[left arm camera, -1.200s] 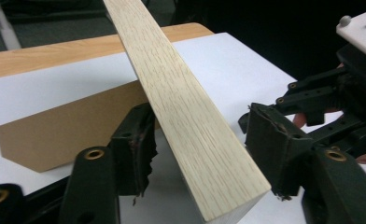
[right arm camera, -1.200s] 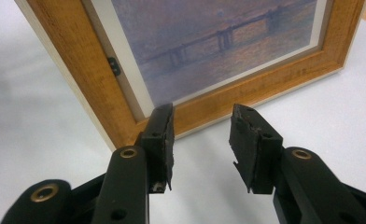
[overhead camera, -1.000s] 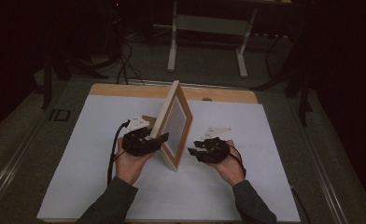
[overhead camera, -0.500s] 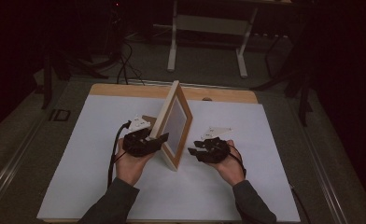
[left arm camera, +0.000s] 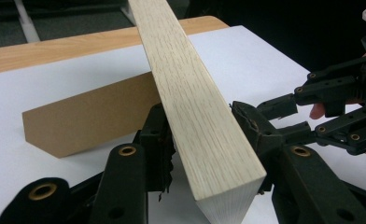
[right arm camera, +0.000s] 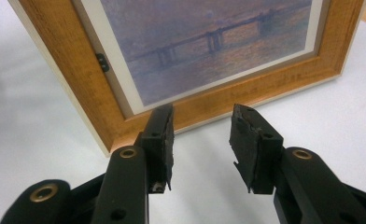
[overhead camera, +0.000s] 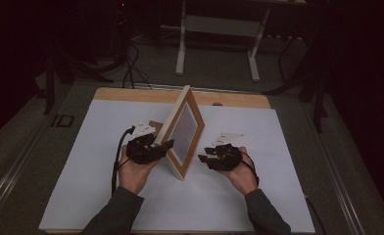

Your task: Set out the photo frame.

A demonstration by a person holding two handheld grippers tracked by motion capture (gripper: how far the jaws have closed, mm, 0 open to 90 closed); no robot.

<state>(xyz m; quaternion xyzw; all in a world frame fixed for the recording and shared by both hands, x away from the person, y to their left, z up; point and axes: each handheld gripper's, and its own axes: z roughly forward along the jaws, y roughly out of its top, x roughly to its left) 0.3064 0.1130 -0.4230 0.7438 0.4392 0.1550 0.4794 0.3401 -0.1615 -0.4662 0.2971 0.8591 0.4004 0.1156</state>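
A wooden picture frame (overhead camera: 182,129) stands upright on the white table (overhead camera: 278,196), propped by a brown cardboard easel (left arm camera: 87,119) at its back. My left gripper (overhead camera: 166,146) reaches in from behind. Its jaws have just been closing, and in the left gripper view they straddle the frame's pale side edge (left arm camera: 195,116), a pad touching each face. My right gripper (overhead camera: 202,157) rests low on the picture side. It is open, with nothing between its fingertips, and its tips sit just short of the frame's lower rail (right arm camera: 228,100).
A strip of bare wooden tabletop (overhead camera: 131,94) runs along the far edge of the white sheet. Beyond the table stand a metal stand's legs (overhead camera: 180,54), and cables (overhead camera: 131,63) lie on the dark floor. White surface lies free left and right of the hands.
The left gripper's jaws have drawn in a little around the frame's edge. Both hands and the frame have stayed where they were.
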